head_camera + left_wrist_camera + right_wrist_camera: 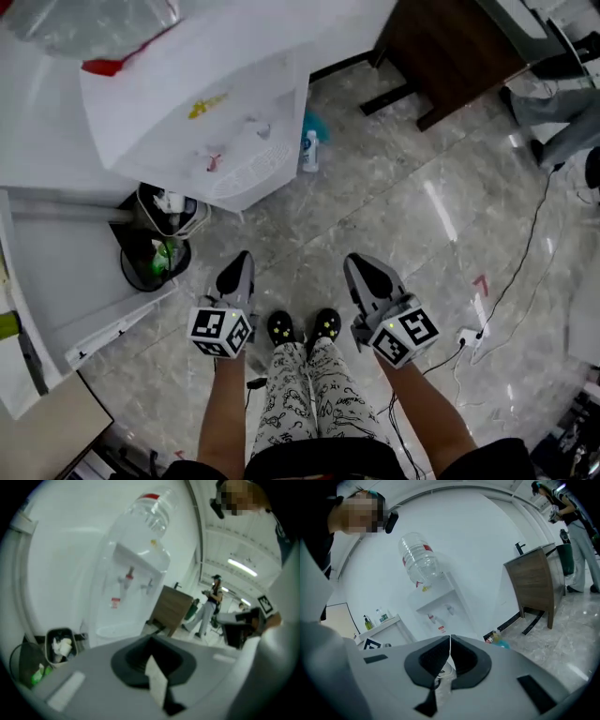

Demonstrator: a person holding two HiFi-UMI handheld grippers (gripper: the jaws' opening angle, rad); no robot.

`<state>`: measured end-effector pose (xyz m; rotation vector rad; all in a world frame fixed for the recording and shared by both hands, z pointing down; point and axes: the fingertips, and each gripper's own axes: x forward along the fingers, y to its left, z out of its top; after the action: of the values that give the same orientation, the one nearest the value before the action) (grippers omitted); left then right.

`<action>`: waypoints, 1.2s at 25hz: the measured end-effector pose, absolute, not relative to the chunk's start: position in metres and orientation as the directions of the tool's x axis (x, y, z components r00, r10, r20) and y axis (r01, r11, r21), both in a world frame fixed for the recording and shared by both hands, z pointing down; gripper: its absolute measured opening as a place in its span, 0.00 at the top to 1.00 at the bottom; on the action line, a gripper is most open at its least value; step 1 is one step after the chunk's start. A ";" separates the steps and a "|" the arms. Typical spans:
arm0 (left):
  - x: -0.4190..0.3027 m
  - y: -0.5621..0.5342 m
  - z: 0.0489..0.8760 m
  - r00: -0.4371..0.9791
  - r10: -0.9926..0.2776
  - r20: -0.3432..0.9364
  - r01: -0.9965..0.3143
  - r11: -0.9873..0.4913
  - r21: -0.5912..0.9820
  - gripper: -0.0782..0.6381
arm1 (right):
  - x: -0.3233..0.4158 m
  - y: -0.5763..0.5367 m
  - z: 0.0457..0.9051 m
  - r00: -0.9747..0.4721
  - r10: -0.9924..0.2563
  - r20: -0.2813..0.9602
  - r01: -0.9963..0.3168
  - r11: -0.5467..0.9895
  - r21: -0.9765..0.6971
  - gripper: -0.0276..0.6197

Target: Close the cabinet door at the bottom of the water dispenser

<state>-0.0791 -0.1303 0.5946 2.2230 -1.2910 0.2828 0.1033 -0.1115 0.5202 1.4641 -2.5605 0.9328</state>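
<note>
The white water dispenser stands ahead of me with a clear bottle on top. Its taps show in the left gripper view and the right gripper view. Its lower front is foreshortened, so I cannot tell how the bottom cabinet door stands. My left gripper and right gripper hang side by side over the floor, about a step short of the dispenser. Both point at it and touch nothing. The left gripper and right gripper have their jaws together, empty.
A black waste bin with rubbish stands left of the dispenser, beside a white shelf unit. A blue-based bottle sits on the floor at its right. A brown desk is far right. Cables and a socket lie right. A person stands beyond.
</note>
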 end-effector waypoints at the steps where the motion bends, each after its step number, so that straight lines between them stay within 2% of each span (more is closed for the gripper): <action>1: -0.078 -0.119 0.569 0.505 -0.752 0.424 -0.856 -0.373 0.358 0.89 | 0.108 -0.097 0.503 -0.542 -0.774 0.328 -0.798 0.351 -0.490 0.93; 4: -0.067 -0.099 0.488 0.508 -0.780 0.365 -0.853 -0.397 0.339 0.89 | 0.106 -0.070 0.440 -0.546 -0.796 0.260 -0.768 0.352 -0.534 0.93; 7: -0.054 -0.098 0.414 0.557 -0.779 0.288 -0.828 -0.495 0.265 0.89 | 0.092 -0.069 0.375 -0.595 -0.791 0.144 -0.730 0.456 -0.509 0.93; 10: -0.054 -0.078 0.358 0.585 -0.753 0.301 -0.810 -0.521 0.269 0.89 | 0.072 -0.056 0.318 -0.639 -0.765 0.077 -0.686 0.522 -0.508 0.93; 13: -0.056 -0.056 0.309 0.581 -0.756 0.302 -0.813 -0.520 0.261 0.89 | 0.052 -0.039 0.267 -0.691 -0.723 0.015 -0.628 0.589 -0.508 0.93; 19: -0.061 -0.019 0.236 0.586 -0.797 0.149 -0.801 -0.541 0.256 0.89 | 0.019 0.001 0.201 -0.812 -0.578 -0.082 -0.501 0.762 -0.410 0.93; 24: -0.060 -0.010 0.215 0.593 -0.797 0.118 -0.796 -0.558 0.235 0.89 | 0.018 0.006 0.200 -0.811 -0.585 -0.012 -0.540 0.756 -0.370 0.93; 30: -0.053 -0.004 0.205 0.605 -0.788 0.111 -0.790 -0.578 0.205 0.89 | 0.024 0.013 0.191 -0.812 -0.583 -0.042 -0.528 0.762 -0.376 0.93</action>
<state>-0.0534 -0.0043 0.2049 2.5998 -1.3000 0.0112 0.0241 0.0130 0.1908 0.9820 -3.0945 0.5828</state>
